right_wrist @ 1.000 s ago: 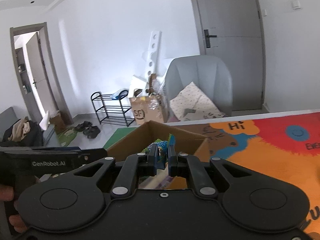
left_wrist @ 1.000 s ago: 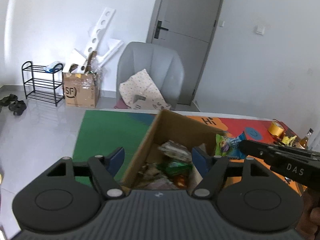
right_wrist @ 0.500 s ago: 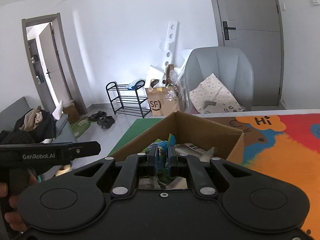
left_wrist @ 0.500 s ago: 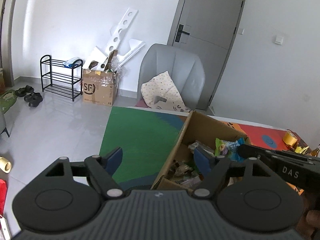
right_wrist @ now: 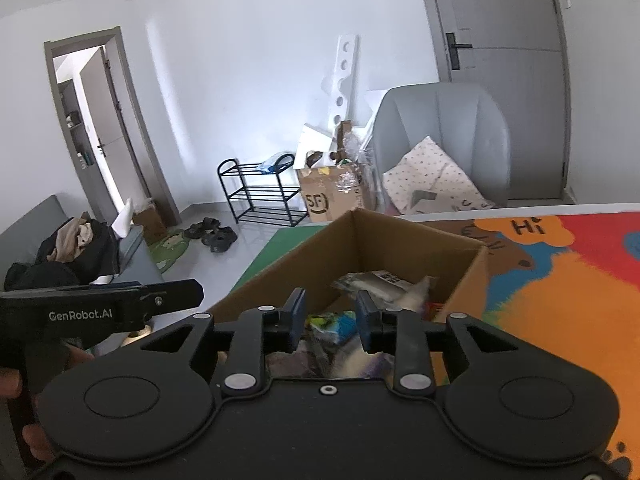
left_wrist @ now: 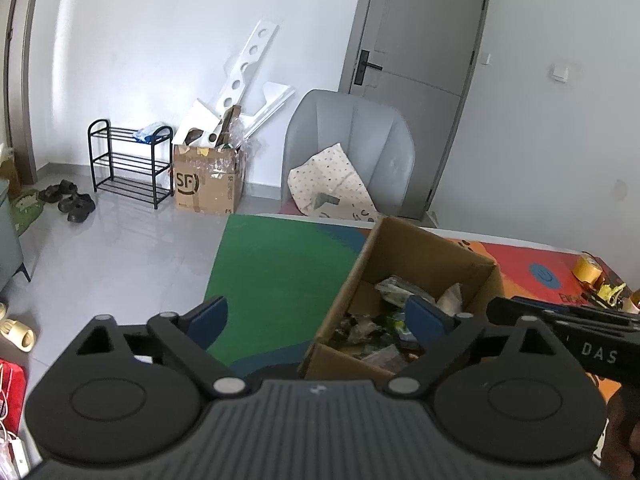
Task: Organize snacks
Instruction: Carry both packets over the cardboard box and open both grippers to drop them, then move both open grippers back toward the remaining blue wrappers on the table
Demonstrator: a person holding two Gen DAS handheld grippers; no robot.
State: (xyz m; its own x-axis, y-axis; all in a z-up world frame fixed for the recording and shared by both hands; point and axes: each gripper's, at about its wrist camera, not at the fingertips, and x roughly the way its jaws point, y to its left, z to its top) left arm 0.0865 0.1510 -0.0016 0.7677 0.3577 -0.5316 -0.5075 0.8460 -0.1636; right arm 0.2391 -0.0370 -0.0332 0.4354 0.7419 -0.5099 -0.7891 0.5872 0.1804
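where visible, snack packets (right_wrist: 384,280) in cardboard box (right_wrist: 400,236)

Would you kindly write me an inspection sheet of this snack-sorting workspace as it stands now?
Surface: table under a colourful mat, green part bare.
Job's things: open cardboard box on the mat, holding mixed snack packets; a green-blue packet sits below the right jaws, blurred.
Clutter: yellow tape roll and small items at the mat's far corner.
Grippers: left gripper opening wide, nothing between its jaws; right gripper opening over the box, pads clear of the packet.
Cables: nothing seen.
Surroundings: grey chair, shoe rack, SF carton, grey door.
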